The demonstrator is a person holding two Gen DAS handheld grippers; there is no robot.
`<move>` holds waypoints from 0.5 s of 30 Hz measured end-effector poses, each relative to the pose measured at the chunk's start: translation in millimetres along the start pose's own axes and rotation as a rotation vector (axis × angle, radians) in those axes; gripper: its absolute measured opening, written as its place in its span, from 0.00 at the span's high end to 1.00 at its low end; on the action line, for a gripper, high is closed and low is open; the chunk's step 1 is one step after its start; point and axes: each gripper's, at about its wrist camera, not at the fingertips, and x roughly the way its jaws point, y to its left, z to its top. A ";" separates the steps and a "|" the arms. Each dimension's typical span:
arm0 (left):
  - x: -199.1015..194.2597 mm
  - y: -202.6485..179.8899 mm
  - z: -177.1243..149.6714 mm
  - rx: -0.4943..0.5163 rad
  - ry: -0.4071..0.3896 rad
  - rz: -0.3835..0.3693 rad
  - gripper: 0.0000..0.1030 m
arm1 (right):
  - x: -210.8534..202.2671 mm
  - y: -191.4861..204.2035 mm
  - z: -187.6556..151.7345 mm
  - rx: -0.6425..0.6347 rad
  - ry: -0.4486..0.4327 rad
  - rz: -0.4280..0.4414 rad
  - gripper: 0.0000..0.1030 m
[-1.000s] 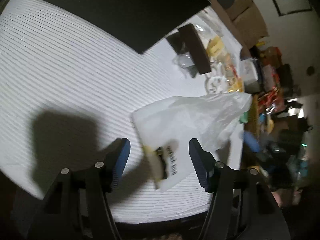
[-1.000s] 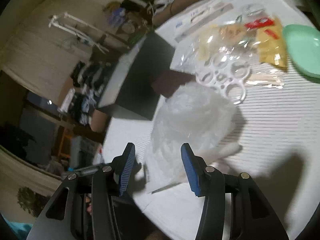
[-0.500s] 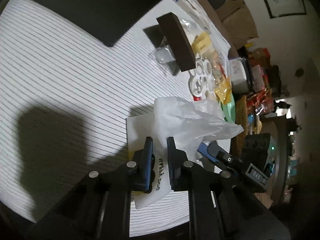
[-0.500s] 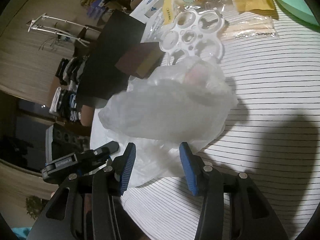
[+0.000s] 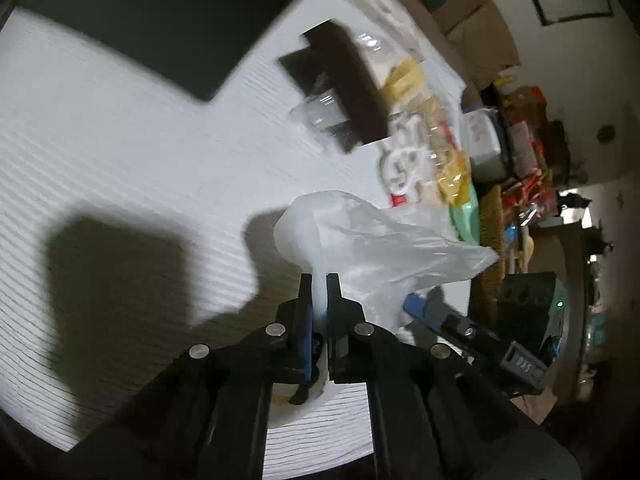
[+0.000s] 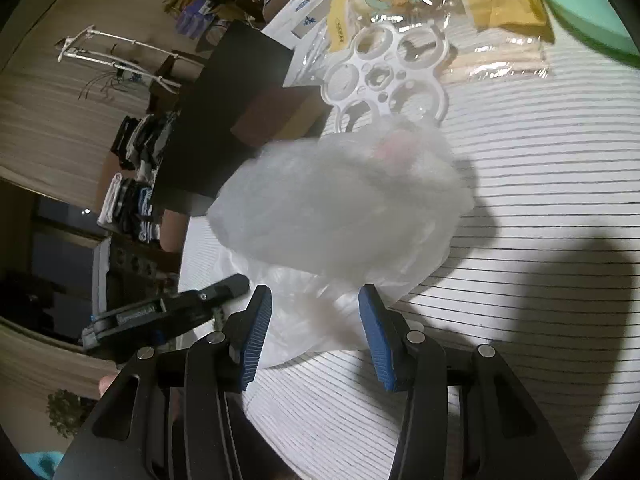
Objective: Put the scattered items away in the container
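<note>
A thin white plastic bag [image 5: 360, 240] lies crumpled on the striped white tablecloth [image 5: 120, 160]. My left gripper [image 5: 319, 285] is shut on a pinched fold of its near edge and holds that edge up off the cloth. In the right wrist view the same bag [image 6: 340, 200] bulges blurred in front of my right gripper [image 6: 315, 296]. That gripper is open, with loose bag film between its blue pads [image 6: 256, 328], not squeezed. The left gripper's tip [image 6: 224, 292] shows at the bag's left side. A flat white packet [image 5: 288, 404] lies partly hidden under my left fingers.
Beyond the bag lie a white plastic ring carrier [image 6: 384, 72], yellow snack packets [image 6: 504, 0], clear wrappers and a green dish [image 6: 580, 12]. A brown box [image 6: 276, 116] leans by a large black box [image 6: 224, 120]. Cluttered shelves stand past the table edge [image 5: 520, 140].
My left jaws have closed onto the bag's edge and gathered it upward. The bag has bunched into a taller heap. My right gripper has come lower and closer to the bag.
</note>
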 end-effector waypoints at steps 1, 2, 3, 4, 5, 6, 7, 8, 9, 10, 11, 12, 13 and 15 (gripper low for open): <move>-4.7 -5.6 1.2 -0.005 -0.005 -0.028 0.96 | -5.7 4.1 0.0 -0.016 -0.012 -0.018 0.52; -10.5 -11.6 2.3 -0.009 -0.011 -0.057 0.96 | -14.3 10.9 -0.4 -0.048 -0.035 -0.037 0.52; -20.1 -21.3 4.8 -0.005 -0.020 -0.094 0.96 | -25.4 21.3 -1.5 -0.098 -0.067 -0.060 0.52; -30.9 -32.1 7.6 0.005 -0.035 -0.122 0.96 | -37.5 35.0 -3.5 -0.164 -0.102 -0.082 0.50; -44.2 -46.6 11.6 0.020 -0.048 -0.158 0.96 | -49.0 49.2 -6.3 -0.230 -0.136 -0.100 0.47; -56.5 -59.4 15.0 0.032 -0.059 -0.190 0.96 | -59.3 63.4 -10.5 -0.288 -0.166 -0.107 0.39; -68.2 -72.6 17.2 0.044 -0.074 -0.214 0.96 | -70.4 79.7 -16.2 -0.352 -0.200 -0.106 0.31; -81.1 -85.8 19.5 0.057 -0.087 -0.242 0.96 | -79.9 96.0 -24.0 -0.412 -0.232 -0.098 0.28; -93.1 -96.8 20.5 0.062 -0.098 -0.267 0.96 | -87.9 113.0 -33.1 -0.475 -0.266 -0.094 0.23; -104.0 -106.0 20.5 0.057 -0.112 -0.288 0.96 | -91.8 126.3 -41.4 -0.523 -0.293 -0.101 0.20; -115.3 -114.4 19.4 0.047 -0.127 -0.315 0.96 | -94.2 140.6 -51.2 -0.580 -0.323 -0.121 0.19; -124.9 -120.1 17.6 0.028 -0.142 -0.342 0.96 | -94.3 157.2 -62.5 -0.650 -0.358 -0.150 0.18; -131.9 -123.2 14.8 0.005 -0.151 -0.369 0.96 | -91.8 173.7 -73.9 -0.721 -0.395 -0.181 0.18; -135.6 -129.5 9.2 -0.071 -0.154 -0.432 0.96 | -82.8 195.8 -89.2 -0.814 -0.450 -0.220 0.17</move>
